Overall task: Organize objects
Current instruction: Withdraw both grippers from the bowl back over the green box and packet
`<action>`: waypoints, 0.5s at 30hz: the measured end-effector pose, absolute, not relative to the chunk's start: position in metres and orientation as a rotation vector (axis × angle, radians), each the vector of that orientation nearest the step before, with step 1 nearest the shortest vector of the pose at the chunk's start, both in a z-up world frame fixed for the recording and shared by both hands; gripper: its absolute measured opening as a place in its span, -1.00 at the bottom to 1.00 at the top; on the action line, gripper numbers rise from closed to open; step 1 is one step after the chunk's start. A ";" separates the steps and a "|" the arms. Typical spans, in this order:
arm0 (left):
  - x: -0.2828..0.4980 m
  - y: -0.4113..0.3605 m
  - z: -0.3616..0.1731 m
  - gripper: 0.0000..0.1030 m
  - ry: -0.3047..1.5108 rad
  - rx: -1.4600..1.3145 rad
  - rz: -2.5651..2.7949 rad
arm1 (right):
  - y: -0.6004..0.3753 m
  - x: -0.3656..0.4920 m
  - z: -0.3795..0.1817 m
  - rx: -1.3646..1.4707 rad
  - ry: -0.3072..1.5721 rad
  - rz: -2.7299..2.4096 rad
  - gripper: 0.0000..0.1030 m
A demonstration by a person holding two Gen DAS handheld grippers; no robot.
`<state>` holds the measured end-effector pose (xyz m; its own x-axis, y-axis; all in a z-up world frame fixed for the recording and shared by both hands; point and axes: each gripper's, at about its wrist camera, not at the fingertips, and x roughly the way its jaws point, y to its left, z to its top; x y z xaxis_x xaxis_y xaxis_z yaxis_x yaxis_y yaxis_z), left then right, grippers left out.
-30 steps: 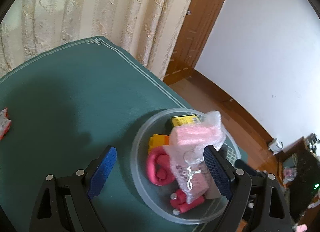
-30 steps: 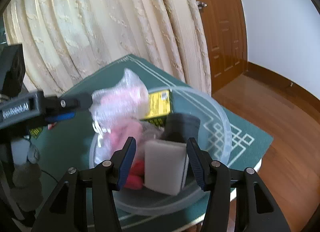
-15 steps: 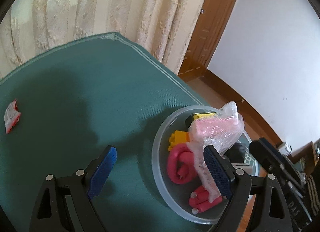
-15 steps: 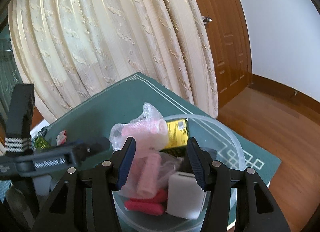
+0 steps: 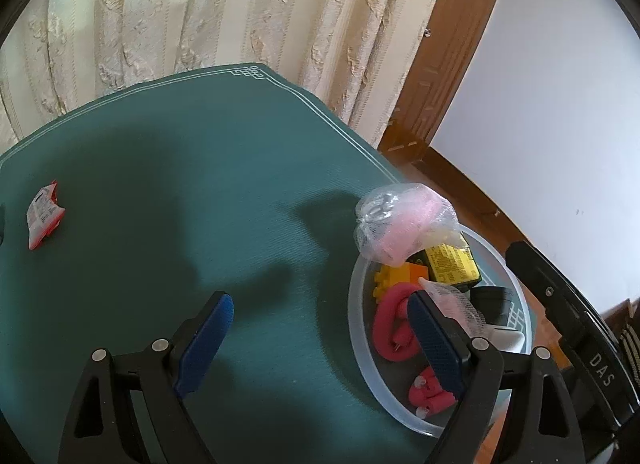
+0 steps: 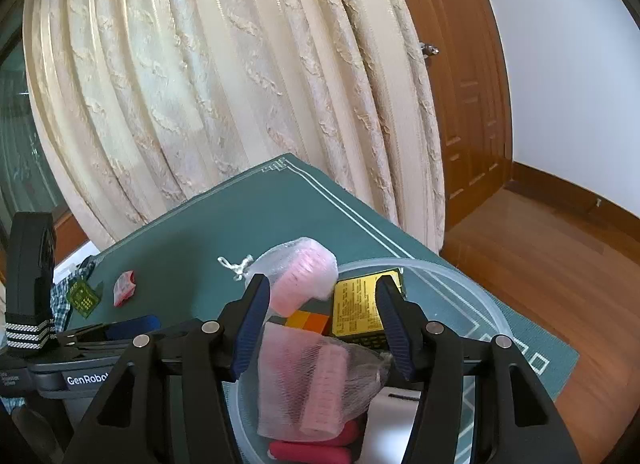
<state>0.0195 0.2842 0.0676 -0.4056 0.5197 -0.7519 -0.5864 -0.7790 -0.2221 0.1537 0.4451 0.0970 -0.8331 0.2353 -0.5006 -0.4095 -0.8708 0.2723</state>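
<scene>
A clear plastic bowl (image 5: 360, 348) sits at the right end of the green table (image 5: 200, 200). It holds a yellow box (image 5: 450, 264), red foam rollers (image 5: 390, 324), yellow and orange bricks (image 5: 394, 276), a white block and pink items in mesh. A clear bag with a pink roll (image 5: 400, 224) rests on the bowl's far rim; it also shows in the right wrist view (image 6: 304, 272). My left gripper (image 5: 320, 340) is open and empty over the table left of the bowl. My right gripper (image 6: 324, 324) is open above the bowl (image 6: 476, 300), over the mesh bag (image 6: 316, 380).
A red snack packet (image 5: 42, 218) lies at the table's left; it shows in the right wrist view (image 6: 125, 287) beside a green packet (image 6: 83, 298). A cream curtain (image 6: 224, 76) hangs behind the table. A wooden door (image 6: 468, 76) and bare floor are to the right.
Both grippers have pulled back and up from the bowl. The left view has swung left over the table. The bag with the pink roll now lies tipped over the bowl's far rim.
</scene>
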 end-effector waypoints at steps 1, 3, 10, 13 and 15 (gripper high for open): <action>0.019 0.283 0.068 0.78 0.097 -1.134 2.191 | 0.445 0.153 0.097 -0.661 0.532 2.665 0.11; 0.020 0.281 0.068 0.78 0.093 -1.133 2.194 | 0.444 0.152 0.097 -0.666 0.531 2.661 0.11; 0.015 0.277 0.067 0.78 0.076 -1.146 2.203 | 0.444 0.151 0.097 -0.663 0.541 2.659 0.11; 0.014 0.275 0.067 0.78 0.067 -1.147 2.210 | 0.441 0.150 0.097 -0.670 0.538 2.664 0.11; 0.013 0.272 0.065 0.78 0.062 -1.152 2.218 | 0.438 0.149 0.097 -0.674 0.532 2.671 0.12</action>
<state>0.0127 0.2720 0.0654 -0.4185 0.5108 -0.7509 -0.5518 -0.7997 -0.2365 0.1492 0.4381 0.0970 -0.8319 0.2254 -0.5070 -0.4026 -0.8741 0.2719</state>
